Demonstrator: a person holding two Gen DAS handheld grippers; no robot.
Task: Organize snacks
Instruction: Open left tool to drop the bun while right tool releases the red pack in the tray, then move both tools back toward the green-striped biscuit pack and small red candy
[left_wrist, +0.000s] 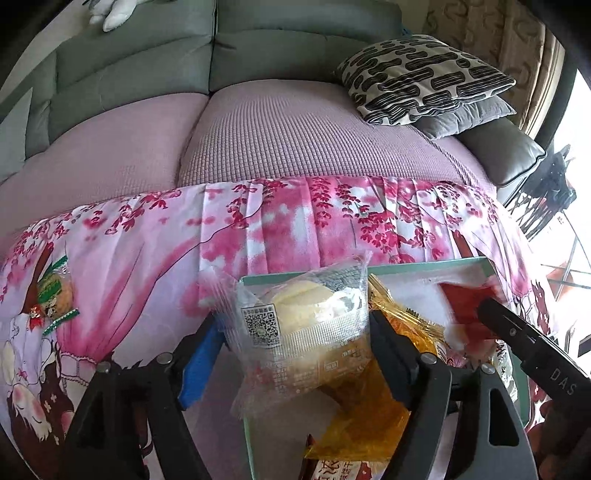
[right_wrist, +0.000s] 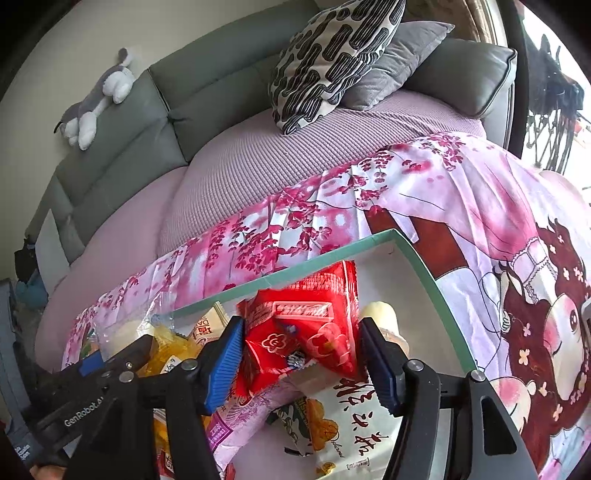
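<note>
My left gripper (left_wrist: 295, 332) is shut on a clear packet holding a pale round bun (left_wrist: 306, 325), above the left part of a shallow teal-rimmed tray (left_wrist: 424, 266). My right gripper (right_wrist: 301, 350) is shut on a red snack packet (right_wrist: 306, 325), held over the same tray (right_wrist: 421, 258). In the tray lie a yellow-orange packet (left_wrist: 369, 417), a white packet with black characters (right_wrist: 347, 424), a pink packet (right_wrist: 236, 424) and a pale bun (right_wrist: 380, 314). The right gripper shows in the left wrist view (left_wrist: 524, 343) with the blurred red packet (left_wrist: 465, 306).
The tray sits on a pink cherry-blossom cloth (left_wrist: 147, 251) over a table. A green-wrapped snack (left_wrist: 55, 291) lies on the cloth at the far left. Behind is a sofa with a mauve seat cover (left_wrist: 277, 133), patterned pillows (left_wrist: 424, 77) and a plush toy (right_wrist: 96, 99).
</note>
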